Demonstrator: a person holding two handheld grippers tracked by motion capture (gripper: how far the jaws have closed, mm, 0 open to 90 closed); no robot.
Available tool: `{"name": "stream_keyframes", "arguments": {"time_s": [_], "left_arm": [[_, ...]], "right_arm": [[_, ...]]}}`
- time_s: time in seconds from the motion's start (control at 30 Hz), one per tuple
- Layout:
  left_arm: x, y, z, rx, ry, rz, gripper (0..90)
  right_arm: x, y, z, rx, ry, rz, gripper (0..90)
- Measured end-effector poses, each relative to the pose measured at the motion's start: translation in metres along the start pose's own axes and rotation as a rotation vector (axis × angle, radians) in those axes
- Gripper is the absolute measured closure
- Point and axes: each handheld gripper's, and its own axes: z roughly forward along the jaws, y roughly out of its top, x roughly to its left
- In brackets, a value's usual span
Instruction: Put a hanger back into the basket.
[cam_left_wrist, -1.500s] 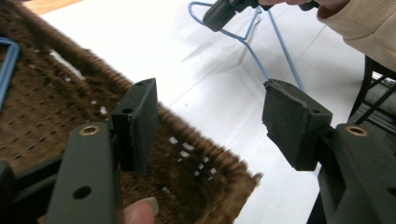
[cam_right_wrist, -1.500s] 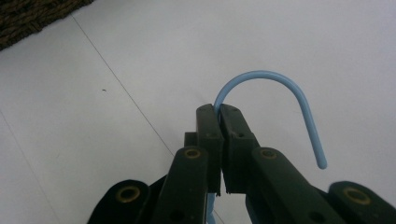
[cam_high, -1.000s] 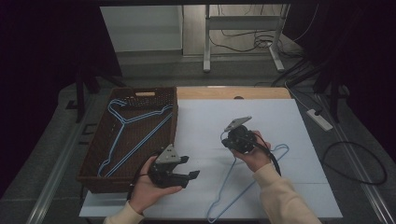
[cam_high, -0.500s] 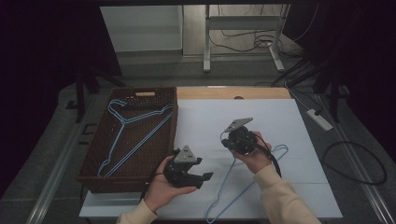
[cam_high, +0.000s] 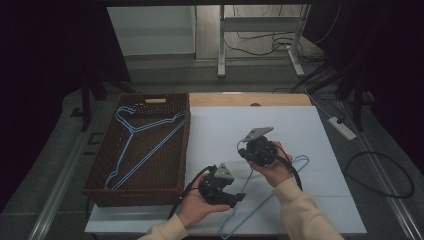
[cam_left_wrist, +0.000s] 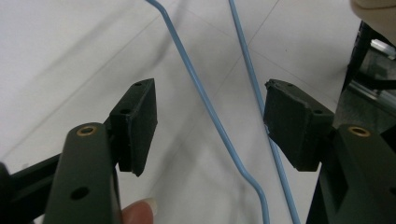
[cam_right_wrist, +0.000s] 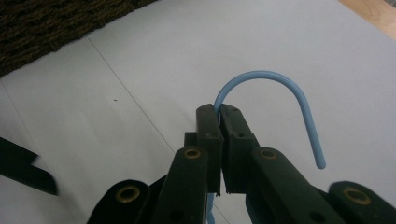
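A light blue wire hanger (cam_high: 260, 200) lies on the white table sheet (cam_high: 300, 130). My right gripper (cam_high: 245, 152) is shut on the hanger's neck; in the right gripper view the hook (cam_right_wrist: 280, 88) curves up out of the closed jaws of that gripper (cam_right_wrist: 219, 114). My left gripper (cam_high: 239, 196) is open just left of the hanger's lower arm. In the left gripper view two blue wires (cam_left_wrist: 210, 112) run between its spread pads (cam_left_wrist: 137, 121), touching neither, and the gripper (cam_left_wrist: 210, 119) hovers over the sheet.
A dark brown wicker basket (cam_high: 185, 140) stands at the table's left and holds other blue hangers (cam_high: 135, 142). A strip of bare wood (cam_high: 250, 99) shows at the table's far edge. Cables and a power strip (cam_high: 342, 127) lie on the floor at right.
My left gripper has moved right from beside the basket to the hanger's lower arm, so its open jaws now straddle the wires. The right gripper has stayed shut on the neck.
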Motion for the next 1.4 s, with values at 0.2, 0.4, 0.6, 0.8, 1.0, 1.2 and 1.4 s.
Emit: {"name": "stream_keyframes", "arguments": {"time_s": [0.2,0.4,0.6,0.8,1.0,1.2,1.4], "left_arm": [[0.007,0.001,0.017,0.024,-0.019,-0.048,37.3],[0.012,-0.001,0.031,0.05,-0.073,-0.082,50.6],[0.013,-0.001,0.036,0.056,-0.124,-0.106,77.4],[0.015,-0.001,0.033,0.024,-0.131,-0.159,81.4],[0.017,-0.001,0.027,-0.017,-0.128,-0.188,86.2],[0.018,-0.001,0.021,-0.044,-0.116,-0.189,87.0],[0.017,-0.001,0.014,-0.071,-0.108,-0.19,87.0]], "right_arm": [[0.0,0.0,-0.002,-0.011,-0.006,0.004,88.0],[0.0,-0.001,-0.005,-0.019,-0.006,0.006,88.0],[-0.001,-0.004,-0.009,-0.047,-0.004,0.017,87.9],[-0.007,-0.011,-0.02,-0.113,0.01,0.056,85.2],[-0.006,-0.027,-0.044,-0.236,0.008,0.098,55.9],[-0.005,-0.063,-0.073,-0.334,0.039,0.177,44.1],[-0.006,-0.102,-0.085,-0.347,0.029,0.222,40.8]]}}
